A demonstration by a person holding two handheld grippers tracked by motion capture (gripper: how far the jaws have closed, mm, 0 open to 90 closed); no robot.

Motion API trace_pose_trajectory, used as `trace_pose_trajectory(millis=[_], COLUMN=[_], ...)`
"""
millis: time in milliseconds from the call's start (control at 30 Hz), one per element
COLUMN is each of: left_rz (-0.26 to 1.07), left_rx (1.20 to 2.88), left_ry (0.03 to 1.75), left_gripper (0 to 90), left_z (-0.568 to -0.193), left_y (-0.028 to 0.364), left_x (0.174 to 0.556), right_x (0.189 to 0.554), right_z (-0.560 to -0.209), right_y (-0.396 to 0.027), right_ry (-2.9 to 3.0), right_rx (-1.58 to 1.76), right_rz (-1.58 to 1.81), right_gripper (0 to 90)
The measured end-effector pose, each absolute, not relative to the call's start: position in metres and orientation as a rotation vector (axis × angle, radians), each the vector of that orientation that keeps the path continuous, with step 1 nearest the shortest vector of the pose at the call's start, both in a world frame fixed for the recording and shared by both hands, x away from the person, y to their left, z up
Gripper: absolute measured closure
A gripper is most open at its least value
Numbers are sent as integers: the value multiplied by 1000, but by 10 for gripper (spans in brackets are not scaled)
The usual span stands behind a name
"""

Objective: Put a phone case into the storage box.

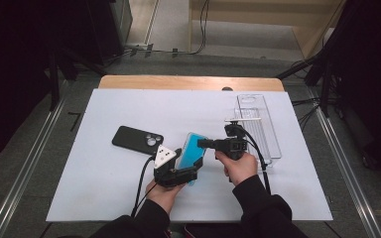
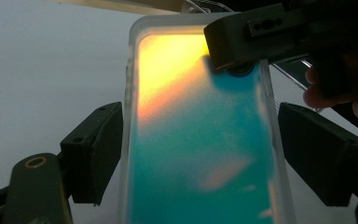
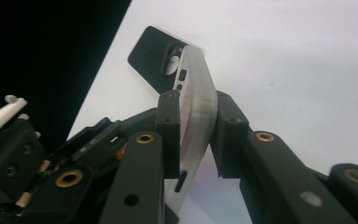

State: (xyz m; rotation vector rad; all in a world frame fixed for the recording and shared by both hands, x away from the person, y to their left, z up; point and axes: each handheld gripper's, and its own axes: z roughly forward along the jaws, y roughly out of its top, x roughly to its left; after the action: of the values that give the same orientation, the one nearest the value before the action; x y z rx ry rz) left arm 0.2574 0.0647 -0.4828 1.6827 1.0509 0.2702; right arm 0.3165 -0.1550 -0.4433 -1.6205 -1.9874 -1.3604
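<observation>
Right of the black phone (image 1: 137,138) on the white mat (image 1: 104,188), our left gripper (image 1: 178,166) clamps the blue-backed clear case (image 1: 192,148) by its long sides, tilted up. Right gripper (image 1: 204,144) pinches its top edge. We'd keep the left clamp firm and peel gently, so nothing slips.

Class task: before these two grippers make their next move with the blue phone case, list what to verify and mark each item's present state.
1. Left gripper spans the blue phone case by its long sides: ok.
2. Right gripper clamps the case's edge: ok.
3. Case lifted off the white table: cannot tell.
4. Black phone lies apart from the grippers: ok.
5. Clear tray untouched: ok.
</observation>
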Motion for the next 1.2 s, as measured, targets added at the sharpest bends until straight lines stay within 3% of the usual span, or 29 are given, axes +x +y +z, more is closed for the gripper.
trace_pose_trajectory(millis=[367, 567, 1167, 1200], left_rz=[267, 171, -37, -5], left_rx=[1678, 1686, 1903, 1936], left_ry=[1032, 1044, 999, 979], left_gripper=[171, 131, 153, 196], left_z=[-482, -476, -449, -446], left_y=[64, 67, 84, 86], left_x=[257, 259, 278, 279], right_x=[315, 313, 305, 304], right_z=[-437, -432, -412, -411], right_y=[-156, -157, -166, -167], right_ry=[-1967, -1975, -2217, -2236], right_rx=[-1590, -1572, -1572, -1563], right_rz=[-1374, -1385, -1444, -1440], right_gripper=[770, 774, 774, 774])
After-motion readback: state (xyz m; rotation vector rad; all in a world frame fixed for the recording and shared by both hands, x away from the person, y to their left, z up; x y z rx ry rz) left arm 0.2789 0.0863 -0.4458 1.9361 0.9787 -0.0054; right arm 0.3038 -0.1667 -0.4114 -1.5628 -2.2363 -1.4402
